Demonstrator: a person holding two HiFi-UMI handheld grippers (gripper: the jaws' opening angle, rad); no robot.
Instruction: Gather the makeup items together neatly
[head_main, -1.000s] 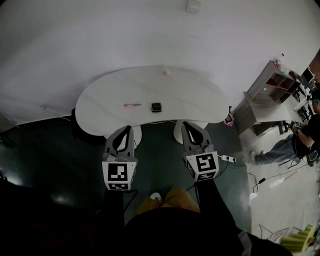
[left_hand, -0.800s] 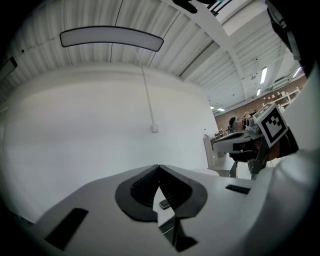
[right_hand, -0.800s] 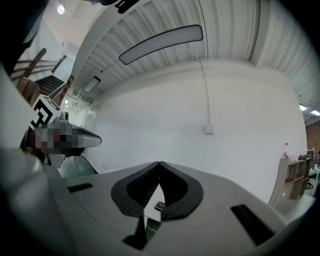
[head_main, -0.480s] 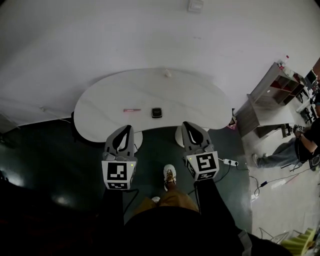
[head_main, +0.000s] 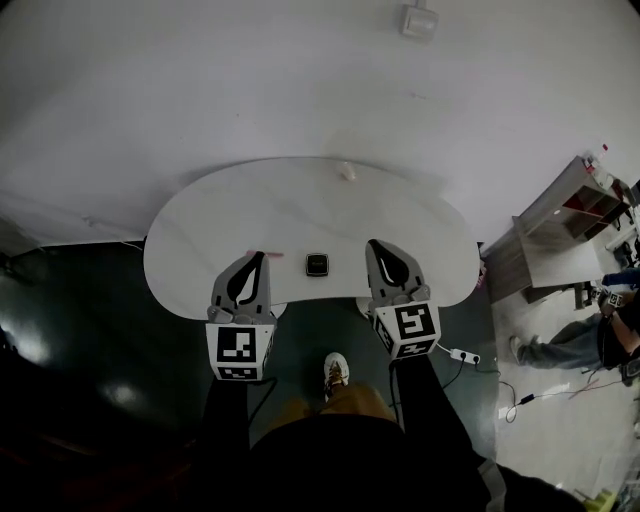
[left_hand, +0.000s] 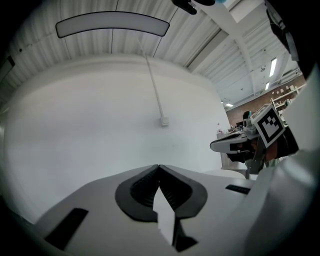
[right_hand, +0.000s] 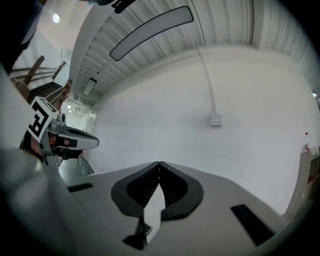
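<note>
The left hand-held gripper has its jaws pressed together with nothing between them, its tips over the near edge of the white desk. The right hand-held gripper is likewise pressed together and empty. In the head view a thin pink stick lies just at 1 o'clock of the left tips. A small black compact sits at 3 o'clock, between the two grippers. A small pale item rests well apart near the desk's far edge, at 12 o'clock.
</note>
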